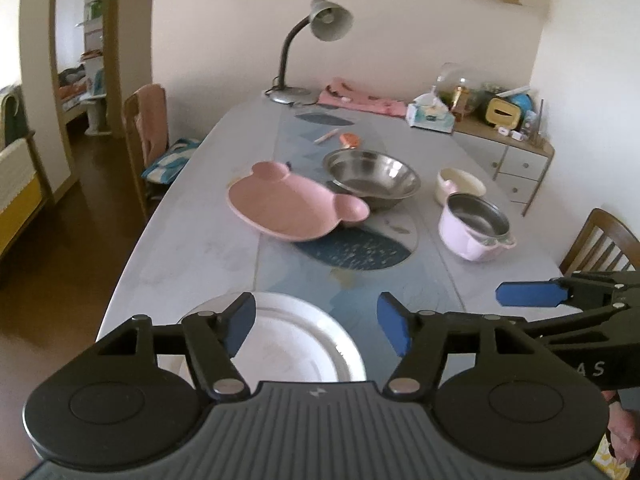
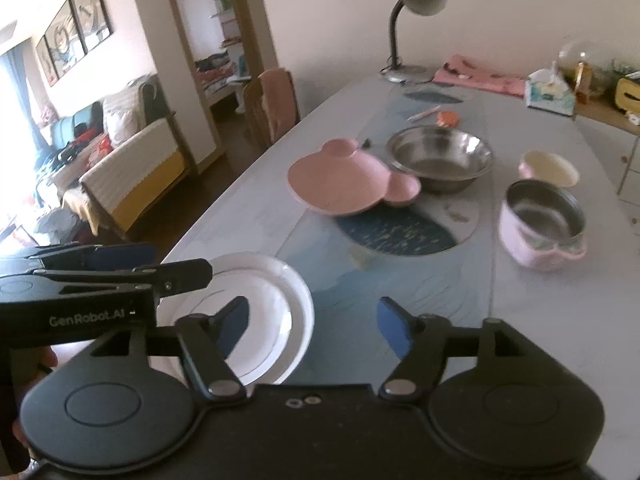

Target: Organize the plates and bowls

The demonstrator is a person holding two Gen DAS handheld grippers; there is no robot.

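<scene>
Here both hand-held grippers, left [image 1: 316, 322] and right [image 2: 310, 326], are seen spread and empty above white plates [image 1: 296, 340] at lower frame on the table [image 1: 180, 248].

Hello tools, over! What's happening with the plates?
Both tools open, empty. White plates stacked on table near edge. Pink bear plate, steel bowl waiting. Nothing blocking.

The near part of the white plate [image 1: 296, 344] is hidden behind the left hand-held gripper [image 1: 316, 326], and in the right wrist view its left rim sits behind that gripper's finger. The right hand-held gripper [image 2: 312, 330] is cut off by the right edge of the left wrist view, only one blue pad and black linkage showing. The clutter on the sideboard [image 1: 508, 136] beyond the desk [image 1: 192, 240] is too small and soft to name, and the pink pot [image 2: 542, 224] is blurred.
</scene>
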